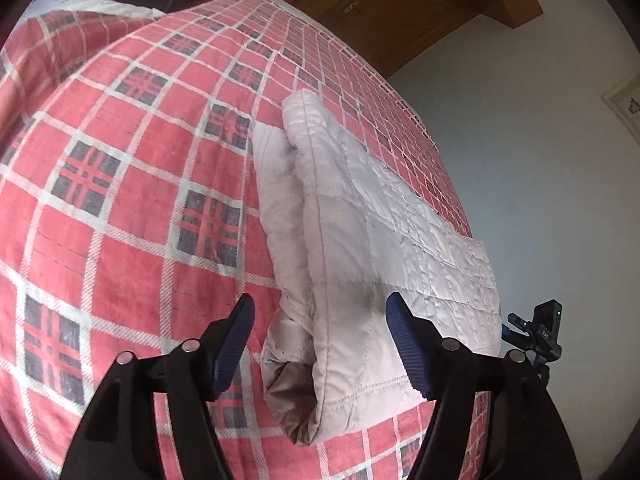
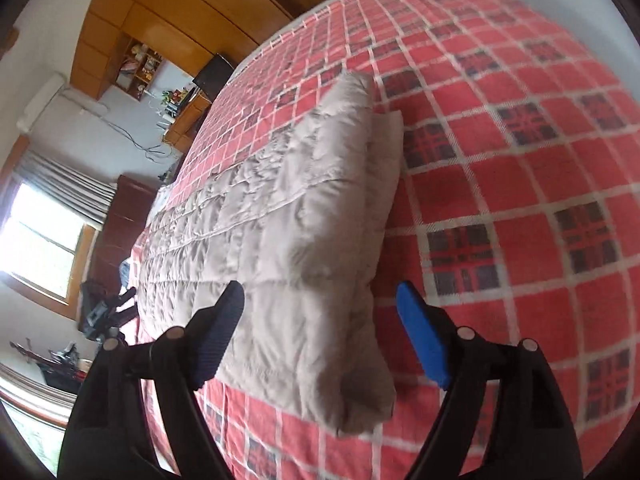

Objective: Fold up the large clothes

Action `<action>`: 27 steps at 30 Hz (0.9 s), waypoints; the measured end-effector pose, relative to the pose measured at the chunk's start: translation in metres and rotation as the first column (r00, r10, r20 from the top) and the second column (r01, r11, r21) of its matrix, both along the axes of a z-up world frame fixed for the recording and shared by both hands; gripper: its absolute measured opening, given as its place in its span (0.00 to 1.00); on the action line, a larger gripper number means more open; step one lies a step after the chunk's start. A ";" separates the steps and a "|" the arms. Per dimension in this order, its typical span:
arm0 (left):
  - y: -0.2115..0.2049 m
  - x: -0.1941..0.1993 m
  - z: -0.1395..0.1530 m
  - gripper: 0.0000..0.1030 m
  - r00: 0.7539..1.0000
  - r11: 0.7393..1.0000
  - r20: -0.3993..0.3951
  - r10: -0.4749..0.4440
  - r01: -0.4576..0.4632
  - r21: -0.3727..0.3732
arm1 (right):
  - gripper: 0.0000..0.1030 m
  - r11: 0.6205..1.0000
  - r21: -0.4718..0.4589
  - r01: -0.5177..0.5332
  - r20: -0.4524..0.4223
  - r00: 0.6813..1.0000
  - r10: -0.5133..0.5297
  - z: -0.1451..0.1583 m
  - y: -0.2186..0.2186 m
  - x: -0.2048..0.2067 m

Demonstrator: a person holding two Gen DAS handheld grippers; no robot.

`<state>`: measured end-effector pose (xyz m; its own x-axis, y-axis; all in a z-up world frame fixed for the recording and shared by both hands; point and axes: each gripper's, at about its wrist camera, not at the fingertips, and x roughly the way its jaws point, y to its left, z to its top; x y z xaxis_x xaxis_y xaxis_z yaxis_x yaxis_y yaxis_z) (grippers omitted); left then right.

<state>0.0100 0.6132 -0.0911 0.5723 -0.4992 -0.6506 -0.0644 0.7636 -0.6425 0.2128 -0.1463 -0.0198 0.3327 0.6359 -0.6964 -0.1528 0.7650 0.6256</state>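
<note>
A pale quilted jacket [image 1: 360,248], folded into a long thick bundle, lies on a bed covered by a red checked blanket [image 1: 120,200]. The left claw [image 1: 320,344] hangs wide open and empty, the bundle's near end between its fingers. The right claw [image 2: 320,332] is likewise wide open, holding nothing, with the jacket just ahead.
</note>
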 end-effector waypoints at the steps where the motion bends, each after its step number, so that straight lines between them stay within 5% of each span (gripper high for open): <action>1: 0.000 0.005 -0.004 0.66 1.000 1.000 -0.007 -0.005 0.005 -0.010 | 0.76 1.000 0.018 -0.003 -0.013 1.000 0.003 -0.005 0.002 0.002; 12: -0.028 0.045 -0.029 0.75 0.994 0.989 -0.013 -0.107 0.105 -0.103 | 0.71 0.996 0.032 -0.082 -0.035 0.996 0.083 -0.038 0.036 0.019; 14: -0.038 0.043 -0.025 0.55 0.995 0.993 -0.010 -0.100 0.100 -0.060 | 0.61 0.995 -0.014 -0.098 -0.015 0.995 0.097 -0.034 0.046 0.016; 17: -0.049 0.036 -0.020 0.31 0.996 0.996 0.010 -0.088 0.088 -0.012 | 0.33 0.995 0.003 -0.102 0.005 0.995 0.102 -0.025 0.049 0.012; 21: -0.058 0.026 -0.002 0.24 0.995 0.997 0.056 -0.080 0.079 0.023 | 0.19 0.994 0.002 -0.107 0.057 0.993 0.106 -0.003 0.048 -0.002; 27: -0.074 -0.019 0.033 0.23 0.985 0.990 0.093 -0.143 0.144 0.002 | 0.17 0.992 0.004 -0.129 0.113 0.985 0.128 0.039 0.032 -0.036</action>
